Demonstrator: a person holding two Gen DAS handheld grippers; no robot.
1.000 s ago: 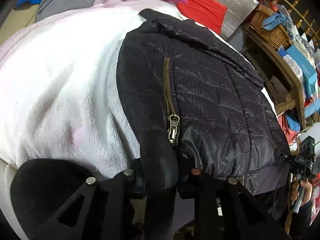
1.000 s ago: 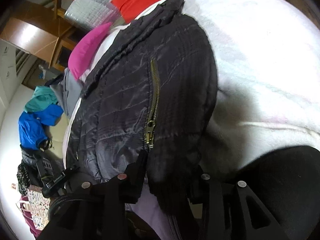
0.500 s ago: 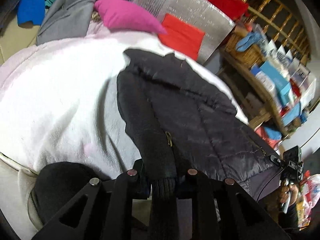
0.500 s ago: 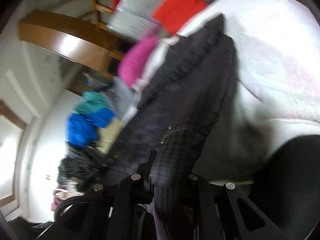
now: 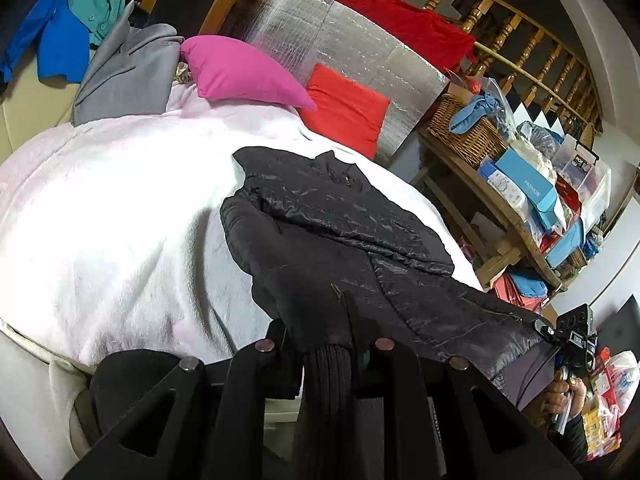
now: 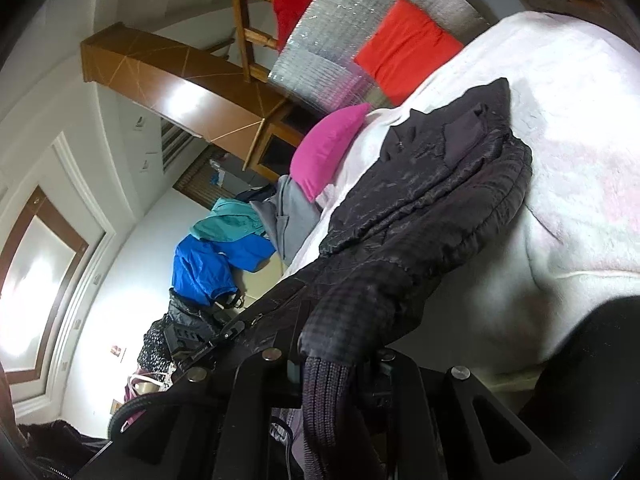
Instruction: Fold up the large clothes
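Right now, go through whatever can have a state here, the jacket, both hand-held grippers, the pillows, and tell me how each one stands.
black jacket: near end lifted by both cuffs, collar end on the white blanket
left hand-held gripper: shut on a ribbed cuff
right hand-held gripper: shut on the other ribbed cuff
pink pillow: lying at the blanket's far edge
red cushion: leaning against the silver foil panel

Black quilted jacket (image 5: 352, 216) with ribbed knit cuffs (image 5: 328, 372), pale pink-white blanket (image 5: 120, 208), magenta pillow (image 5: 240, 72), red cushion (image 5: 348, 112), silver foil sheet (image 5: 360, 48), blue garment (image 6: 208, 264).
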